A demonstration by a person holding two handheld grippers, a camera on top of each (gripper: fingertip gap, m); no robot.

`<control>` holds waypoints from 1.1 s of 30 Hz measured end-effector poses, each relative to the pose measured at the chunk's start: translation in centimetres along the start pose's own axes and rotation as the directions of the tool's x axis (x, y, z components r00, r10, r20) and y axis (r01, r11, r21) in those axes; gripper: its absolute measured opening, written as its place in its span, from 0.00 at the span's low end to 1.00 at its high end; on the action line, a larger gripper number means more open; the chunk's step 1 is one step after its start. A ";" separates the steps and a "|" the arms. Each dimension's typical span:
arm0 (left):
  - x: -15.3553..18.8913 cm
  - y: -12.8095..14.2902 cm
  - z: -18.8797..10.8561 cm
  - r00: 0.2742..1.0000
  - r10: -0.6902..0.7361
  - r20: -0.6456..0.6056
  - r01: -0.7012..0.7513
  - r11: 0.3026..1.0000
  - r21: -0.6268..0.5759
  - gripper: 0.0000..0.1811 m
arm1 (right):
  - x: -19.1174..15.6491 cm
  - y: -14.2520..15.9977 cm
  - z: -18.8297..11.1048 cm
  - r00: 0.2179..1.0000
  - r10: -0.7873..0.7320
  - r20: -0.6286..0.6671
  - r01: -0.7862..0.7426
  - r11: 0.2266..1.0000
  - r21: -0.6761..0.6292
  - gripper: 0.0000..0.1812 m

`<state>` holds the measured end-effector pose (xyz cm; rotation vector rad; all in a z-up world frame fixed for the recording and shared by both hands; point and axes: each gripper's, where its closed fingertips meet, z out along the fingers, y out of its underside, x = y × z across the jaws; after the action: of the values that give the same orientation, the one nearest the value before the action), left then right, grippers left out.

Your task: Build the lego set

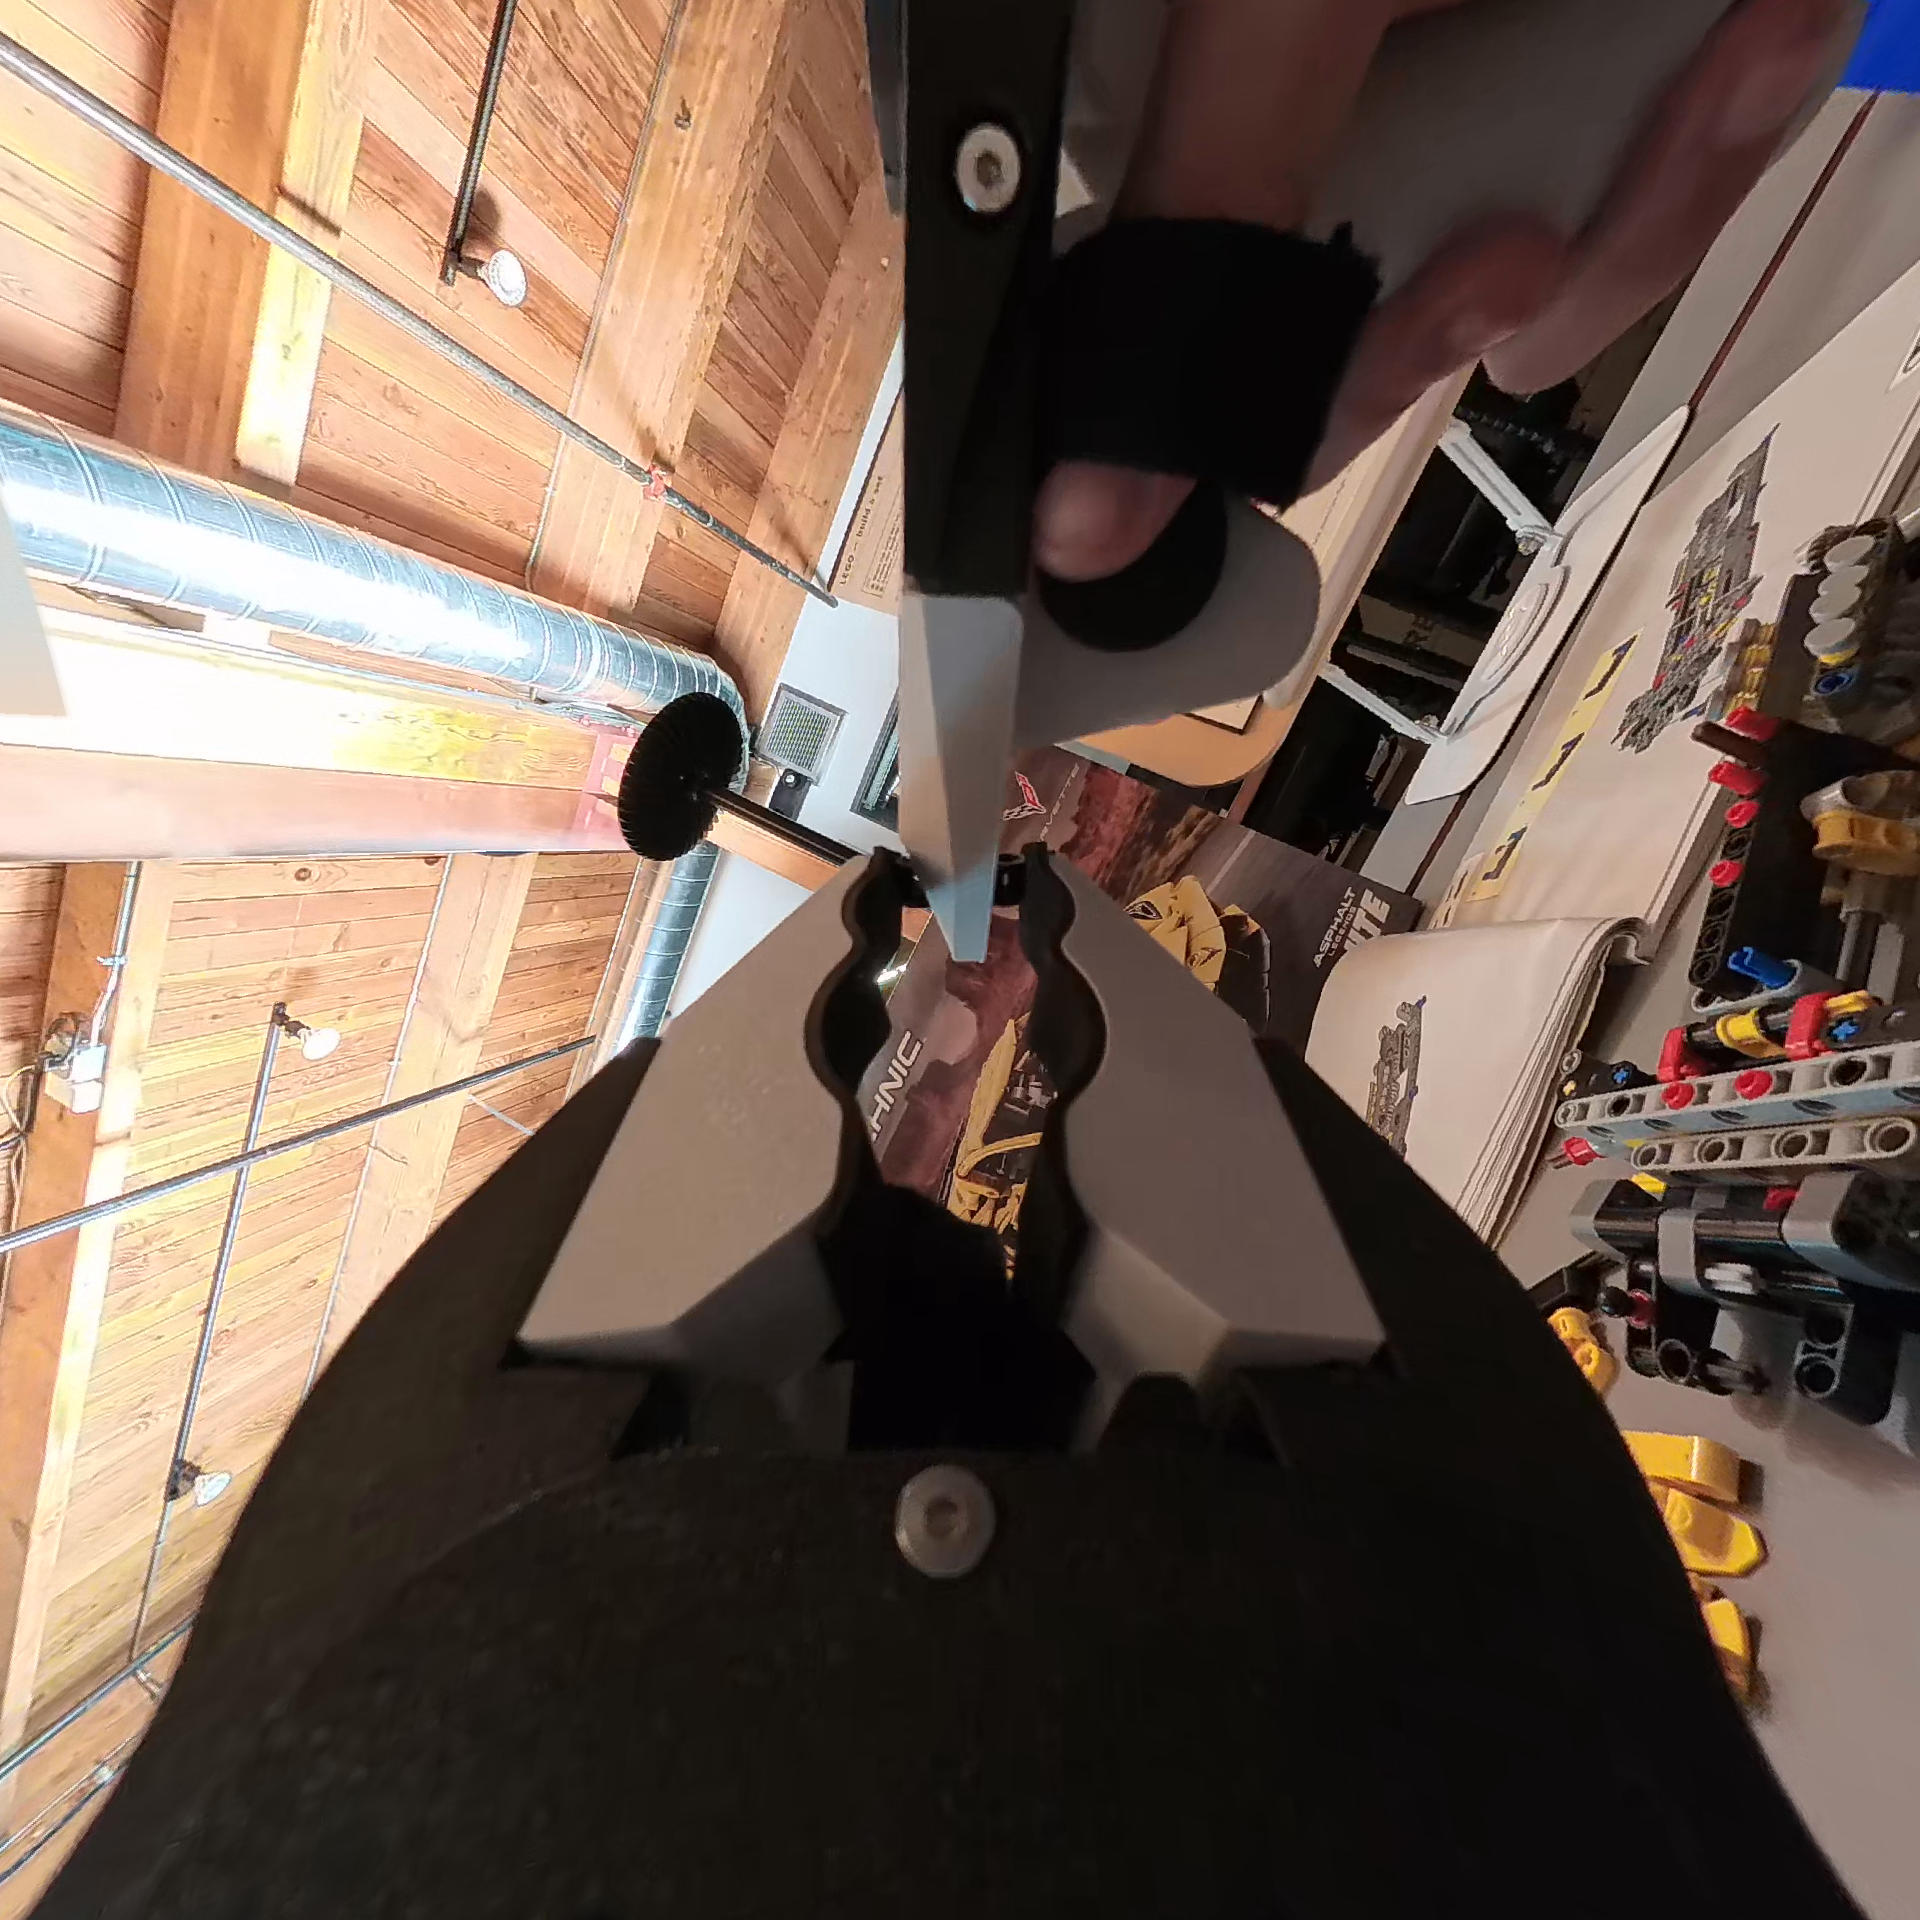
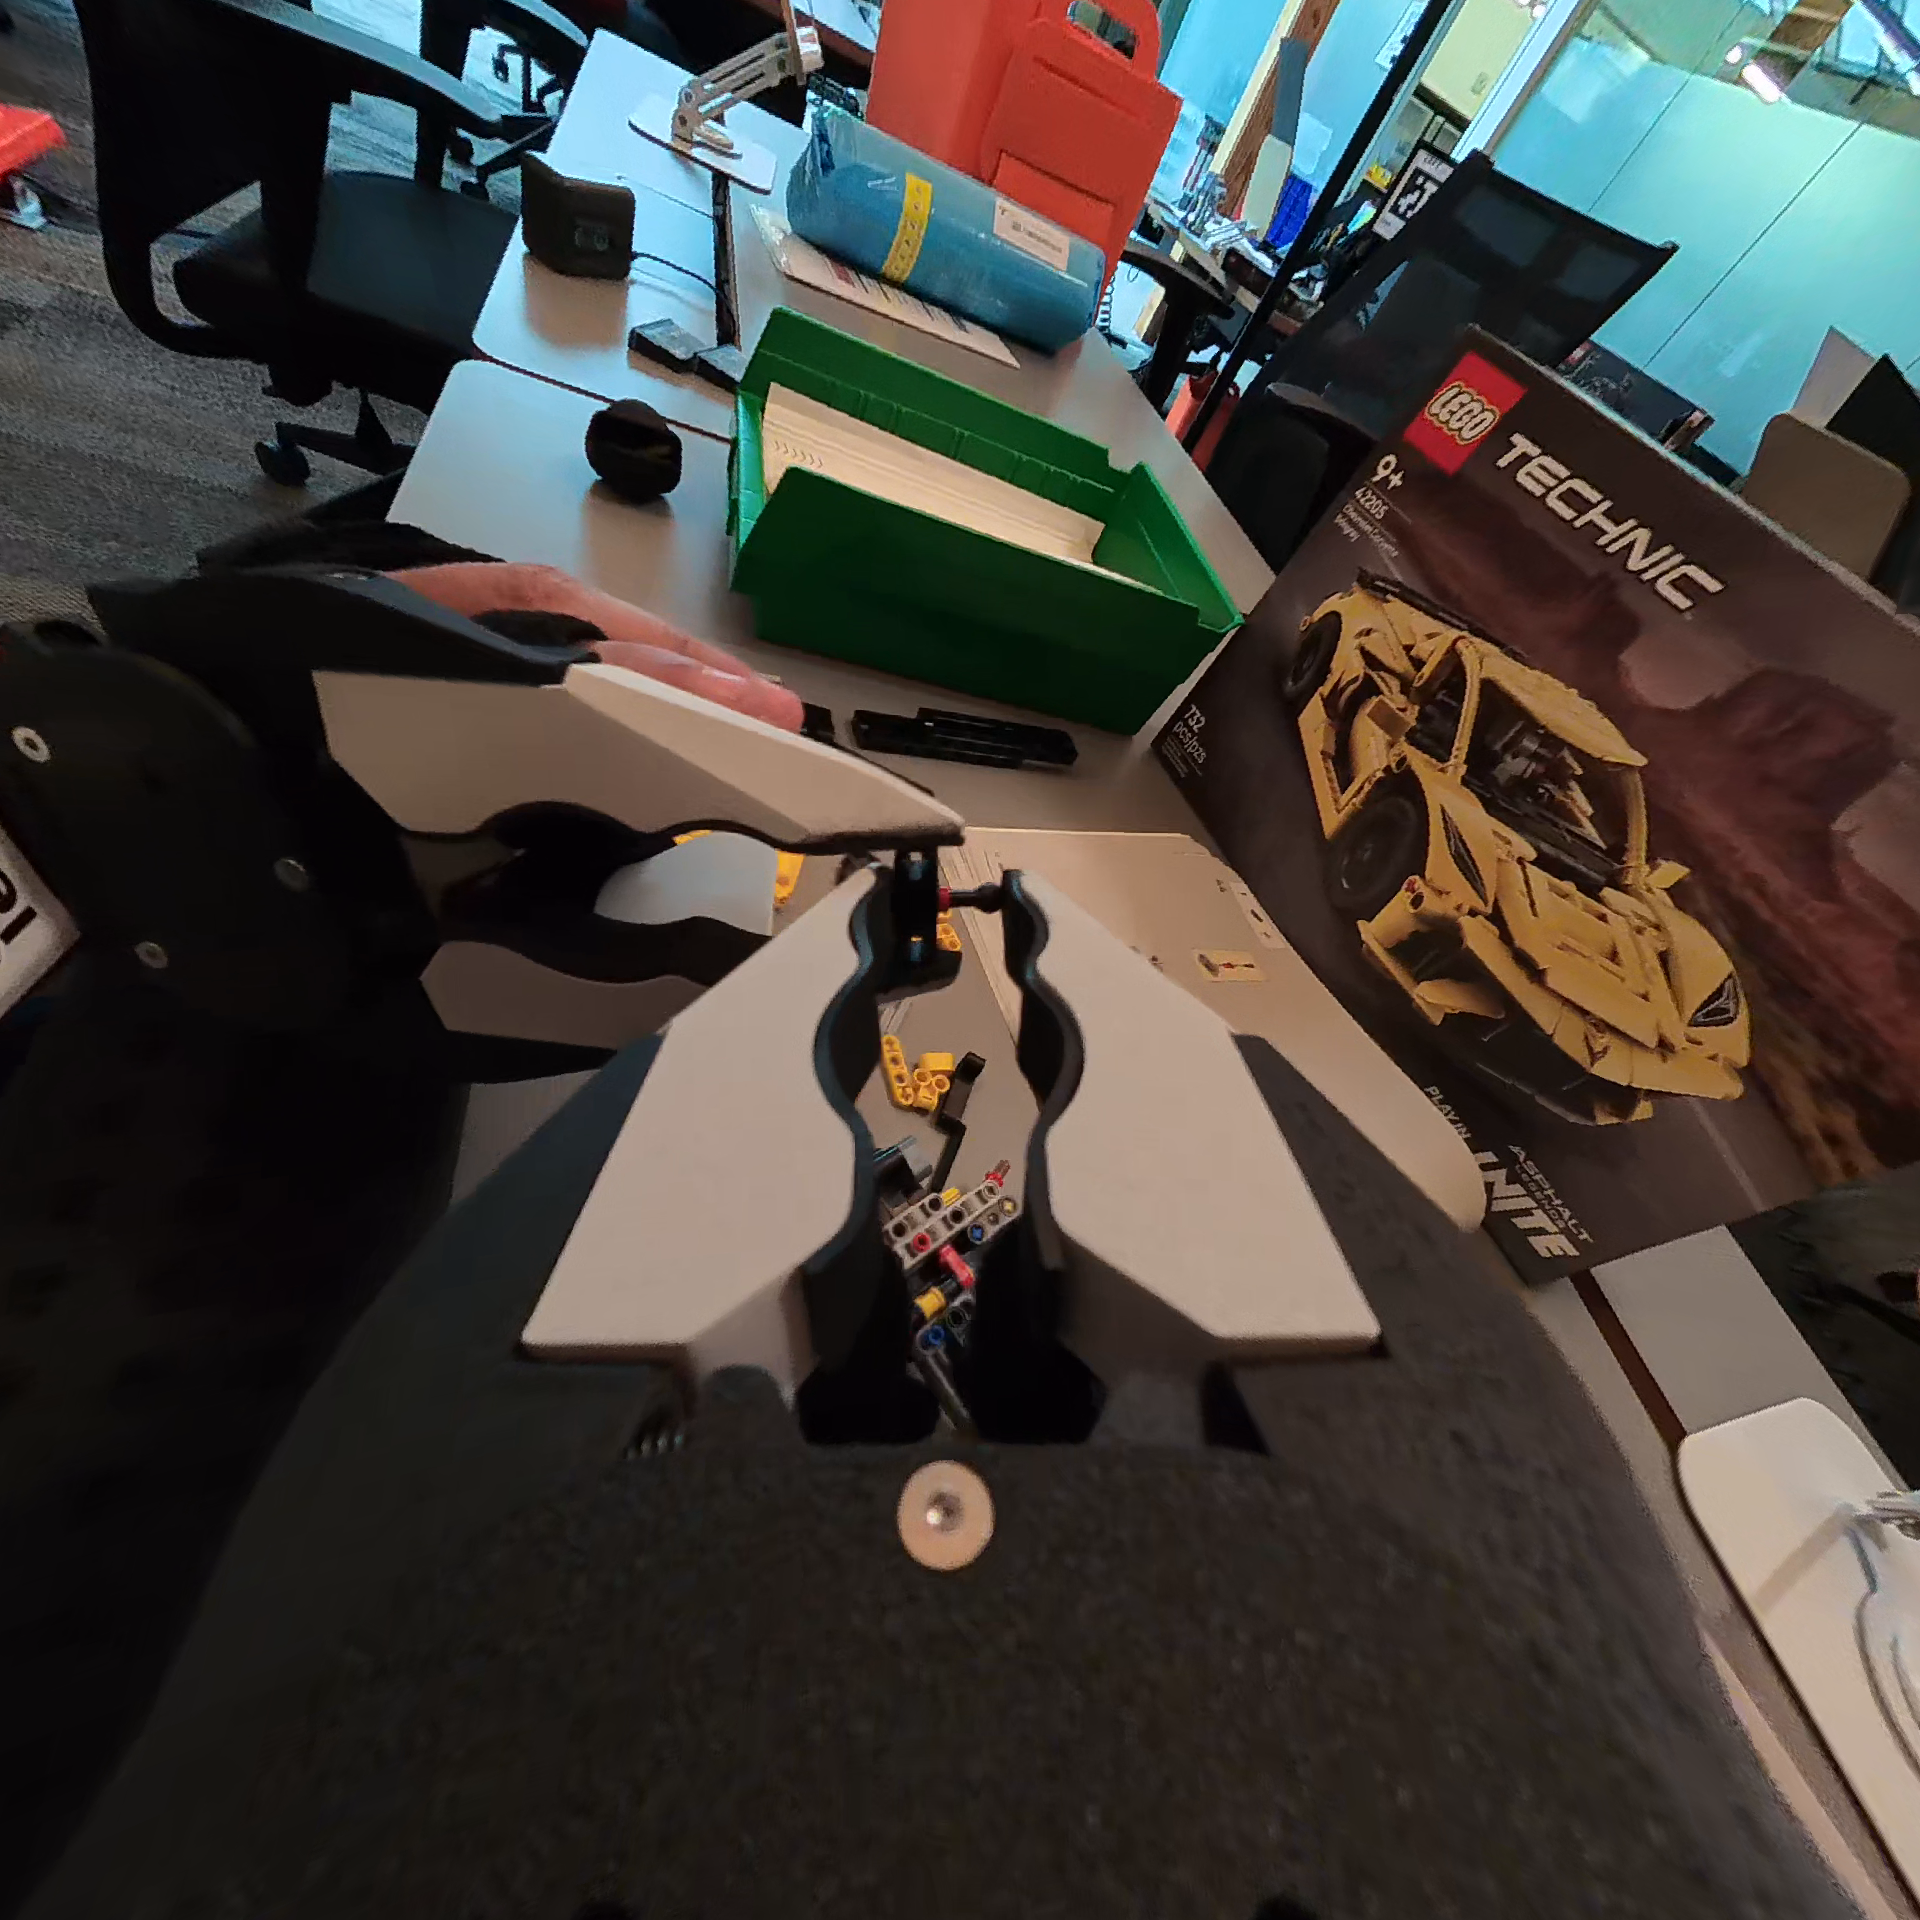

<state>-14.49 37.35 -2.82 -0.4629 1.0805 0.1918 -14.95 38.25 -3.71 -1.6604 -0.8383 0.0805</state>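
Fingertips of my left gripper (image 1: 961, 868) pinch a thin black axle (image 1: 774, 821) carrying a black gear (image 1: 681, 774) out past its left tip. My right gripper (image 2: 951, 904) pinches a small black connector (image 2: 914, 904) between narrow tips, touching the left's upper finger.

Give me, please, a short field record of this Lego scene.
Left tool: tips at a black axle carrying a black gear; grip unclear
Right tool: shut on small black part
Model: partly built, beside the open instruction booklet
Box: standing on the table
Green bin: on the table, white sheets inside
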 end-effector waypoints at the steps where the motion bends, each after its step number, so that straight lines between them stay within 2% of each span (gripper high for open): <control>1: 0.1 0.0 0.0 1.000 0.002 -0.002 -0.002 1.000 -0.002 0.11 | 0.0 0.1 0.0 1.000 -0.002 -0.003 0.002 1.000 -0.004 0.10; 7: 0.1 0.1 0.1 1.000 0.009 0.001 -0.009 1.000 -0.012 0.11 | -0.1 0.2 0.2 1.000 -0.022 -0.006 0.021 0.999 -0.031 0.08; 13: 0.4 0.4 0.4 1.000 -0.010 -0.014 0.010 1.000 -0.029 0.11 | 0.1 0.4 0.5 0.998 0.061 -0.014 -0.061 0.998 -0.015 0.07; 15: 0.4 0.5 0.5 0.996 -0.084 -0.034 0.083 0.996 -0.025 0.11 | 0.2 0.2 0.5 0.995 0.100 -0.020 -0.100 0.995 0.012 0.08; 17: 0.3 1.7 0.8 0.980 -0.193 -0.050 0.189 0.979 -0.073 0.12 | 0.8 0.2 0.3 0.986 0.164 -0.010 -0.163 0.986 0.029 0.16; 19: -0.2 3.2 1.2 0.936 -0.348 -0.054 0.340 0.933 -0.118 0.12 | 2.2 0.5 -0.3 0.969 0.246 0.000 -0.246 0.967 0.065 0.17; 23: 0.1 5.9 2.3 0.783 -0.613 -0.106 0.587 0.784 -0.199 0.12 | 5.2 3.4 -0.7 0.889 0.457 0.008 -0.457 0.887 0.074 0.16; 27: 1.3 8.4 4.0 0.570 -0.804 -0.170 0.747 0.593 -0.301 0.12 | 6.5 5.1 -1.0 0.813 0.583 0.004 -0.577 0.803 0.150 0.13; 28: 1.6 8.8 4.6 0.478 -0.854 -0.205 0.788 0.520 -0.328 0.12 | 6.6 5.8 -0.9 0.798 0.603 -0.002 -0.596 0.789 0.150 0.13; 31: 0.8 8.6 6.4 0.120 -0.937 -0.328 0.918 0.231 -0.323 0.12 | 6.4 6.9 -0.6 0.754 0.657 0.014 -0.651 0.745 0.143 0.10; 32: 0.1 8.4 6.8 0.021 -0.926 -0.377 0.942 0.145 -0.304 0.12 | 6.3 6.5 -0.4 0.734 0.677 0.053 -0.676 0.722 0.152 0.10; 33: -0.5 8.1 7.2 -0.033 -0.906 -0.423 0.959 0.090 -0.267 0.12 | 6.3 5.9 -0.2 0.703 0.703 0.104 -0.709 0.685 0.166 0.10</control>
<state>-11.91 47.85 -1.77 -1.1335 1.0102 -1.3835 -7.39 41.42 -6.41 -1.7095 -0.1440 0.7144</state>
